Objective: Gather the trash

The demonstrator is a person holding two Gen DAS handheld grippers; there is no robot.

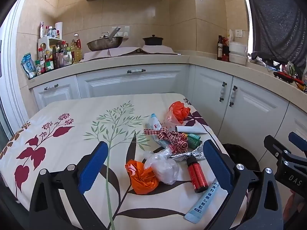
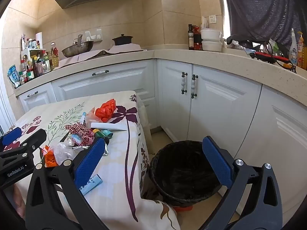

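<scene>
Trash lies on the floral tablecloth (image 1: 73, 115): an orange bag wad (image 1: 142, 178), a clear plastic wad (image 1: 163, 166), a red bottle (image 1: 197, 174), a checked ribbon (image 1: 172, 138), foil (image 1: 190, 154), a green box (image 1: 193, 140), a blue sachet (image 1: 205, 201) and a second orange bag (image 1: 178, 111). My left gripper (image 1: 155, 168) hangs open above the near wads, touching nothing. My right gripper (image 2: 153, 161) is open too, spanning the table's edge and the black-lined bin (image 2: 184, 170) on the floor. The same pile (image 2: 86, 132) shows at left in the right wrist view.
White cabinets (image 2: 214, 103) and a beige counter (image 1: 134, 61) wrap around behind and to the right. A wok (image 1: 105, 43), a black pot (image 1: 152, 40) and several bottles (image 1: 57, 55) stand on it. The bin sits between table and cabinets.
</scene>
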